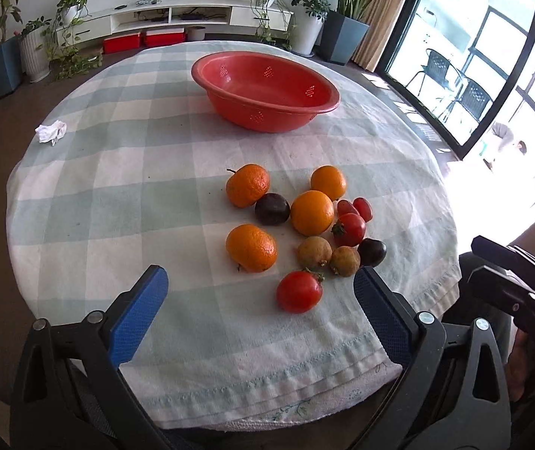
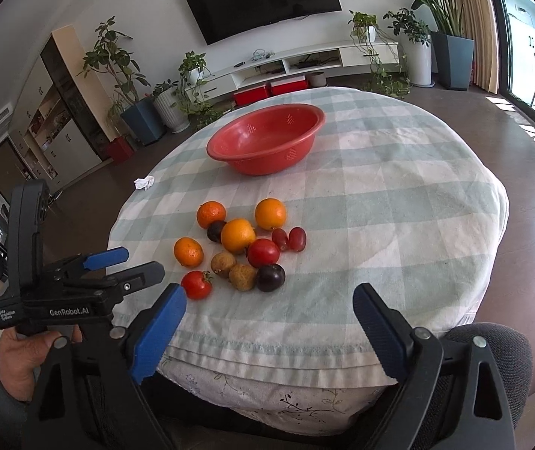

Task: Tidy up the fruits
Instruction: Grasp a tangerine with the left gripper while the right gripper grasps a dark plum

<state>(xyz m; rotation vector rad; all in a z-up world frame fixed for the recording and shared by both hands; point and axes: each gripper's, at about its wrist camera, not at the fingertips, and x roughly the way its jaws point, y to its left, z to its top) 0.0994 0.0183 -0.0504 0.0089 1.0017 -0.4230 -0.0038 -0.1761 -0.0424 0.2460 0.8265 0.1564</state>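
A pile of fruit lies on the checked tablecloth (image 1: 117,195): several oranges (image 1: 311,212), tomatoes (image 1: 299,291), dark plums (image 1: 272,209), brown longans (image 1: 314,252) and red grapes (image 1: 362,208). The empty red colander bowl (image 1: 267,90) stands beyond them. My left gripper (image 1: 260,285) is open and empty, just short of the near tomato. My right gripper (image 2: 269,302) is open and empty at the table's near edge, right of the fruit pile (image 2: 237,236). The bowl (image 2: 263,142) shows there too.
A crumpled white tissue (image 1: 50,131) lies at the table's left edge. The left gripper's body (image 2: 68,285) shows in the right wrist view, left of the fruit. Plants, a TV cabinet and red boxes (image 1: 143,39) stand beyond the table.
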